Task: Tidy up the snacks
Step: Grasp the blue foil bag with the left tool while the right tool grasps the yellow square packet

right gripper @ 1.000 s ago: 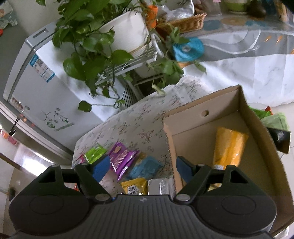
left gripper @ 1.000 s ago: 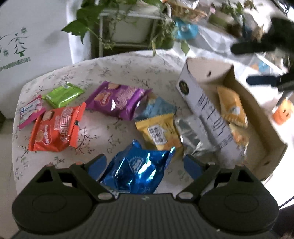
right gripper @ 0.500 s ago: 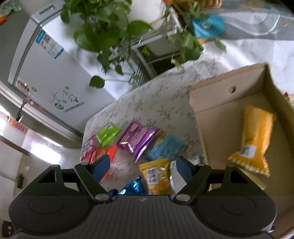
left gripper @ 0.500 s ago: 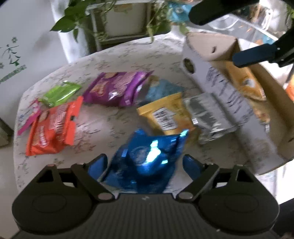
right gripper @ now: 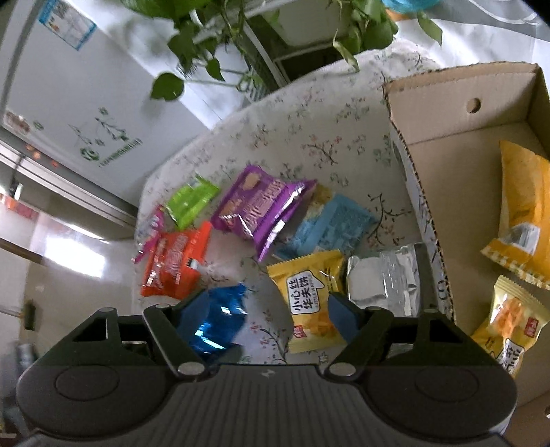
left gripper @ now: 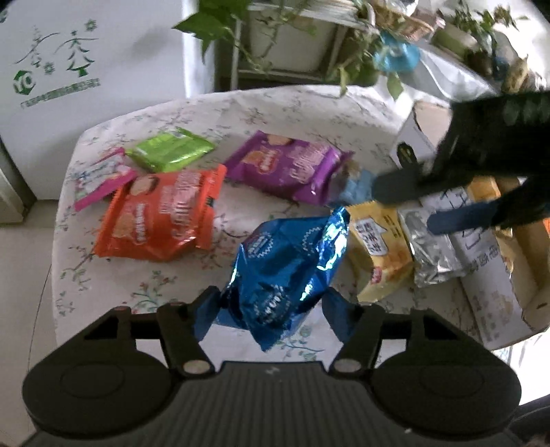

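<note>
Snack packets lie on a floral tablecloth (left gripper: 295, 110). My left gripper (left gripper: 270, 314) is open around the near end of a blue foil bag (left gripper: 288, 264), which also shows in the right wrist view (right gripper: 215, 323). My right gripper (right gripper: 266, 314) is open and empty above a yellow packet (right gripper: 309, 299) and a silver packet (right gripper: 385, 278); it shows in the left wrist view (left gripper: 409, 206) over those packets. A cardboard box (right gripper: 447, 144) at the right holds an orange bag (right gripper: 526, 213) and a yellow packet (right gripper: 512, 323).
On the cloth also lie an orange bag (left gripper: 161, 213), a purple bag (left gripper: 288, 165), a green packet (left gripper: 170, 149), a pink packet (left gripper: 99, 177) and a light-blue packet (right gripper: 326, 227). A white appliance (left gripper: 86, 68) and potted plants (left gripper: 285, 31) stand behind the table.
My right gripper has swung from over the box down to the left, above the yellow and silver packets. My left gripper has closed in around the blue foil bag.
</note>
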Action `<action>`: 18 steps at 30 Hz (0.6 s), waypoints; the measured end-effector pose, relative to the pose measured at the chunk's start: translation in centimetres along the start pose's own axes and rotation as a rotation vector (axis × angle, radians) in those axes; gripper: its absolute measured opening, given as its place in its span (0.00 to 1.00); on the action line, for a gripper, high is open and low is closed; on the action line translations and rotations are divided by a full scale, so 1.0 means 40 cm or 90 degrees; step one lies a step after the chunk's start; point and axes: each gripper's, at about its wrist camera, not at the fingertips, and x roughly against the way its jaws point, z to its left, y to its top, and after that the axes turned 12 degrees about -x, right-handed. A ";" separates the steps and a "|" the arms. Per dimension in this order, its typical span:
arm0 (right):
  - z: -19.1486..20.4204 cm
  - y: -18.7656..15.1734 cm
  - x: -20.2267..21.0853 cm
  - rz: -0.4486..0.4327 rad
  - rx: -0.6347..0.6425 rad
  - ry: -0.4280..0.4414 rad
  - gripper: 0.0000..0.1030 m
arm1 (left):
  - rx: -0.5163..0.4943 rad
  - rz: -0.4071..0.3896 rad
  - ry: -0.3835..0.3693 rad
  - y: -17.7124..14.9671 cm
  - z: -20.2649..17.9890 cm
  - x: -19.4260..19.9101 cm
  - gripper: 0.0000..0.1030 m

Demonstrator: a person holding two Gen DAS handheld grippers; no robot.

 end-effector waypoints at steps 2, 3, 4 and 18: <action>0.004 -0.001 -0.017 0.000 0.006 -0.019 0.78 | 0.009 -0.005 -0.002 -0.001 0.014 0.008 0.60; 0.006 -0.001 -0.024 -0.001 0.008 -0.030 0.78 | 0.013 -0.008 0.000 -0.002 0.023 0.013 0.59; 0.008 -0.001 -0.032 -0.004 0.011 -0.043 0.77 | 0.017 -0.010 0.002 -0.004 0.029 0.016 0.59; 0.052 -0.029 -0.120 0.015 0.072 -0.107 0.69 | 0.038 -0.009 -0.043 -0.039 0.091 0.053 0.63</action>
